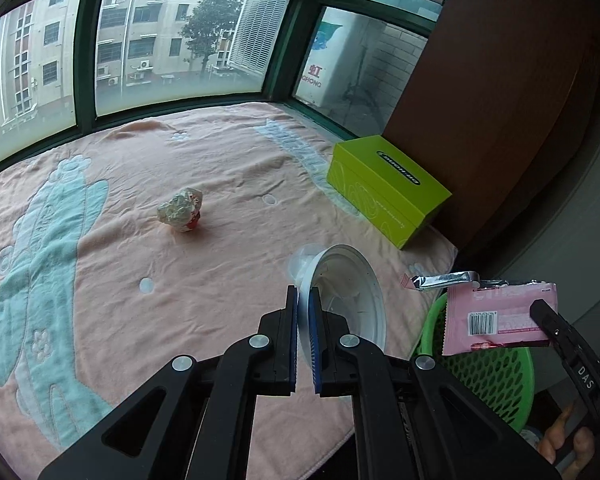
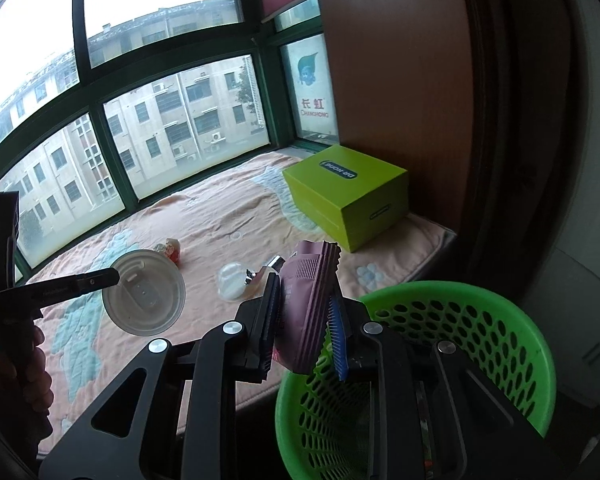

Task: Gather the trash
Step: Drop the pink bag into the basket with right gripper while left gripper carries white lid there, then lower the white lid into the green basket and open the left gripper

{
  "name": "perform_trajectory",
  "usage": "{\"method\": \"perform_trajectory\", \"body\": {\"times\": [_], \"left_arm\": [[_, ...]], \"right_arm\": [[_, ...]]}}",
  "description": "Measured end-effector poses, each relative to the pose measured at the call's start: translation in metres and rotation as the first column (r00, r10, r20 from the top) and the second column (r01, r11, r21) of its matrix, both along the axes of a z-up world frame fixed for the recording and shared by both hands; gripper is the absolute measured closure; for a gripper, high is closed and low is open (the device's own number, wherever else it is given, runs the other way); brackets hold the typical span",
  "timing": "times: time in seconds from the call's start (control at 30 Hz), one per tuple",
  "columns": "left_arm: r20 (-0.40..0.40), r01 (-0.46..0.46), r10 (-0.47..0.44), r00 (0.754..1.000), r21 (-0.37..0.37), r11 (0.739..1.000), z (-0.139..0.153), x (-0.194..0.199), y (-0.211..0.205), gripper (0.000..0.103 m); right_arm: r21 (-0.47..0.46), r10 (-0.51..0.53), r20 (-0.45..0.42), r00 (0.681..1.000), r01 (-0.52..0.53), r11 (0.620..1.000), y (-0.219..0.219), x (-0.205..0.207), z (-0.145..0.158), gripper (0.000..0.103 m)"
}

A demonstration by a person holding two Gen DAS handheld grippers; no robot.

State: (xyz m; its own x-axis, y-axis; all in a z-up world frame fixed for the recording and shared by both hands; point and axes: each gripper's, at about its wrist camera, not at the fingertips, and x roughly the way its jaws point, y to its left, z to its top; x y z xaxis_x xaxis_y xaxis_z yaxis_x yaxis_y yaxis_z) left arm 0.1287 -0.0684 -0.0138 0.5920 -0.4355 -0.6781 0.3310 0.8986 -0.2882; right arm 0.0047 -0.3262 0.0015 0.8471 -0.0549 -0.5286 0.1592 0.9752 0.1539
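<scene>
Ahead of the left wrist camera, the left claw (image 1: 305, 332) pinches a white plastic lid (image 1: 350, 300) by its rim, lifted off the pink blanket (image 1: 228, 168) for binning. From the right wrist, the right claw (image 2: 304, 320) clamps a pink wrapper (image 2: 310, 304) beside the green basket (image 2: 452, 296), ready to drop; crumpled foil (image 2: 170, 249) remains.

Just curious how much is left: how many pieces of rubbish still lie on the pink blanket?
3: a crumpled foil wrapper mid-blanket, a clear plastic dome lid, and a silver foil packet near the edge. Others may be hidden.

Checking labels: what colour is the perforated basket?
Bright green basket, clearest in the right wrist view.
</scene>
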Motion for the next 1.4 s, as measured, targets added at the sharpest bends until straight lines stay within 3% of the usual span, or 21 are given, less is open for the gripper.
{"method": "perform_trajectory", "body": {"times": [0.33, 0.6, 1.07, 1.4], "left_arm": [[0.043, 0.098, -0.097, 0.994, -0.012, 0.995, 0.021, -0.022, -0.044, 0.097], [0.066, 0.153, -0.152, 0.986, -0.011, 0.988, 0.031, -0.032, -0.070, 0.097], [0.092, 0.242, -0.241, 0.966, -0.007, 0.970, 0.042, -0.046, -0.113, 0.097], [0.090, 0.319, -0.318, 0.944, -0.005, 0.948, 0.044, -0.062, -0.148, 0.097]], "right_arm": [[-0.021, -0.096, 0.012, 0.995, 0.096, 0.995, -0.030, -0.034, 0.006, 0.079], [0.013, -0.159, -0.006, 0.987, 0.159, 0.987, -0.053, -0.050, -0.002, 0.072], [0.020, -0.215, 0.027, 0.976, 0.215, 0.977, -0.069, -0.077, 0.003, 0.037], [-0.009, -0.249, 0.063, 0.967, 0.250, 0.968, -0.075, -0.096, 0.011, 0.026]]}}
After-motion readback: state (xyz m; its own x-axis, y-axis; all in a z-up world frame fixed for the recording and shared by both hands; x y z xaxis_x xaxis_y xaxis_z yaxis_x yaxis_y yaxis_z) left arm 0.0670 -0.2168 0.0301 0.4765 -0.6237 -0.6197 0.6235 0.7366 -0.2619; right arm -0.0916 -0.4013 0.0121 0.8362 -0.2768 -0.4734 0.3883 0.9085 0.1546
